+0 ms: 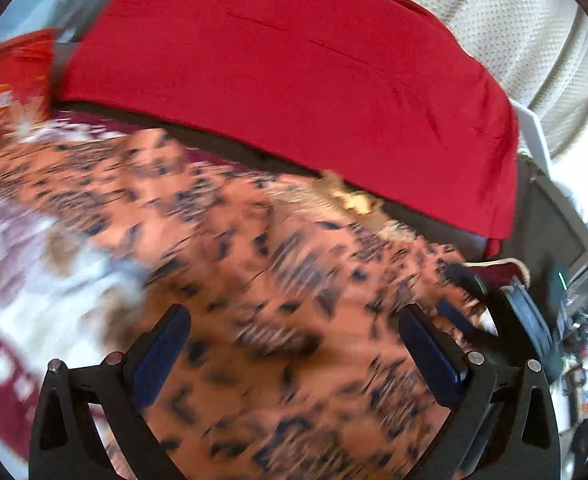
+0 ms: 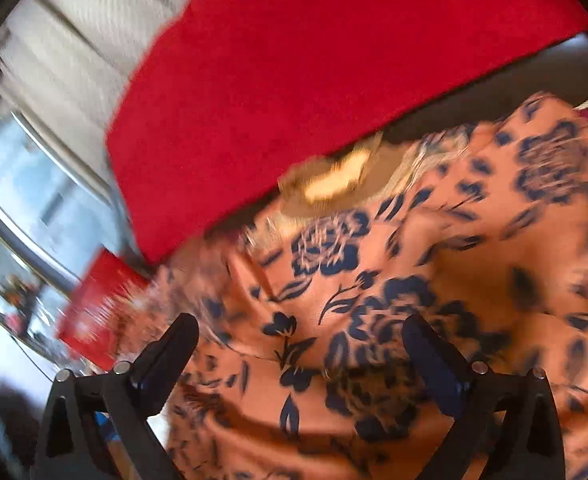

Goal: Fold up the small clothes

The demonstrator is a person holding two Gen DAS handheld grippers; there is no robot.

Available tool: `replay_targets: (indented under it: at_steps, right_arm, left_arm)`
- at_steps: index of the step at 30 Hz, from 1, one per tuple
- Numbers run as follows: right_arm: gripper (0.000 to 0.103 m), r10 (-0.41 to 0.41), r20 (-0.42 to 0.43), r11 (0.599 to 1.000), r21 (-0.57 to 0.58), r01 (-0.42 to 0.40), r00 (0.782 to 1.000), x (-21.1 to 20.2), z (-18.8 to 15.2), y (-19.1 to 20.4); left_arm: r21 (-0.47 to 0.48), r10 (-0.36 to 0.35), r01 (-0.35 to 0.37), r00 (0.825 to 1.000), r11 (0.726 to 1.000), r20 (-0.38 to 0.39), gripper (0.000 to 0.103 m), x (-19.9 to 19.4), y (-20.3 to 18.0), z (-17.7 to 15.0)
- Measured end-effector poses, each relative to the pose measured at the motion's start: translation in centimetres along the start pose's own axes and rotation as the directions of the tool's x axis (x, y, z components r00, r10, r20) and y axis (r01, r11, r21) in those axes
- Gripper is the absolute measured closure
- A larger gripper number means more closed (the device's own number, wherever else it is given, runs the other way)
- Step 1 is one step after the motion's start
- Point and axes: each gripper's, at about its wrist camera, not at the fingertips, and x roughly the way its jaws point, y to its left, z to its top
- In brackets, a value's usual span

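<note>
My left tongs (image 1: 294, 344) stand wide, with nothing pinched between the two blue-padded fingers (image 1: 162, 356), and my right tongs (image 2: 300, 354) are just as wide and just as empty. Below both lies the orange garment (image 1: 254, 248) with its dark blue flower print, spread over the patterned bedspread (image 1: 18, 280) of white and maroon. Seen from the right side, the cloth (image 2: 434, 280) is rumpled, with soft ridges and a shadowed dip across it, not yet lying in a flat, squared packet. At its far edge something tan and pale (image 2: 334, 184) shows, perhaps a label or trim; the blur keeps me from telling which. Behind it a big red cushion (image 1: 294, 60) leans in front of a white curtain (image 1: 514, 20). I judge the folding only partly done, or barely begun: I see no crisp fold line and no neat edges, though the smear in both views hides much. What is left, as I read it, is to take hold of an edge or corner, lay it over, and smooth the cloth down.
</note>
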Motion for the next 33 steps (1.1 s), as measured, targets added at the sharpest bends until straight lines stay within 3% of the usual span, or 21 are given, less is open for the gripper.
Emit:
replay_targets:
  at_steps: [2,5,6,9,10,12,13,14,16,19,22,25,29,32,33]
  right_arm:
    - [0.0,0.006,0.048,1.0,0.003,-0.007,0.999,-3.8,-1.8,-1.4]
    - [0.0,0.008,0.08,1.0,0.009,-0.009,0.997,-9.1,-2.9,-3.5]
    - [0.0,0.007,0.083,1.0,0.014,-0.009,0.997,-10.8,-3.9,-4.4]
    - [0.0,0.017,0.091,0.999,0.045,-0.021,0.996,-11.6,-8.4,-7.8]
    - [0.0,0.021,0.093,0.998,0.061,-0.027,0.995,-11.6,-9.6,-8.6]
    - [0.0,0.03,0.1,0.996,0.084,-0.039,0.995,-10.3,-11.5,-8.7]
    - [0.0,0.032,0.098,0.995,0.096,-0.042,0.995,-10.6,-11.7,-9.1]
    - [0.0,0.035,0.097,0.993,0.108,-0.045,0.995,-10.3,-12.0,-9.0]
    - [0.0,0.035,0.098,0.991,0.123,-0.047,0.995,-5.7,-14.0,-8.0]
    - [0.0,0.035,0.093,0.99,0.13,-0.047,0.995,-2.4,-15.9,-6.9]
    - [0.0,0.035,0.106,0.989,0.138,-0.05,0.994,-2.1,-16.1,-6.7]
    - [0.0,0.055,0.15,0.986,0.15,-0.078,0.987,-2.2,-14.7,-6.2]
    - [0.0,0.052,0.203,0.977,0.191,-0.092,0.978,-1.8,-10.5,-6.6]
    - [0.0,0.147,0.15,0.943,0.277,-0.184,0.978,1.8,-7.1,-8.0]
    - [0.0,0.185,0.093,0.922,0.329,-0.205,0.978,4.1,-6.3,-9.2]
  left_arm:
    - [-0.033,-0.055,0.053,0.997,0.998,-0.057,0.0,2.9,-0.1,1.8]
    - [-0.164,-0.01,-0.012,0.991,0.986,-0.136,0.001,7.2,1.6,2.9]
    - [-0.223,-0.03,-0.007,0.986,0.975,-0.162,0.001,8.2,2.3,2.9]
    - [-0.421,-0.144,0.042,0.966,0.906,-0.215,0.003,10.5,4.4,2.5]
    - [-0.444,-0.174,0.058,0.959,0.894,-0.225,0.013,10.9,4.5,2.4]
    - [-0.443,-0.181,0.048,0.948,0.895,-0.263,0.047,11.5,4.1,2.3]
    - [-0.421,-0.155,0.016,0.942,0.907,-0.298,0.082,12.0,3.9,2.4]
    - [-0.399,-0.138,0.005,0.942,0.917,-0.307,0.097,11.7,3.4,2.6]
    - [-0.338,-0.097,0.006,0.963,0.941,-0.253,0.098,10.7,2.6,4.0]
    - [-0.127,-0.017,0.011,0.999,0.992,-0.047,0.101,5.9,-0.8,7.2]
    - [0.027,0.079,-0.081,0.994,0.996,0.078,0.101,3.4,-2.6,7.9]
    - [-0.022,0.146,-0.146,0.989,0.989,-0.021,0.101,6.4,0.6,7.0]
    - [-0.056,0.215,-0.23,0.957,0.972,-0.193,0.1,12.7,4.8,3.8]
    - [-0.077,0.205,-0.222,0.962,0.972,-0.183,0.1,13.1,5.3,3.1]
    - [-0.069,0.211,-0.226,0.96,0.972,-0.182,0.1,13.1,5.0,3.2]
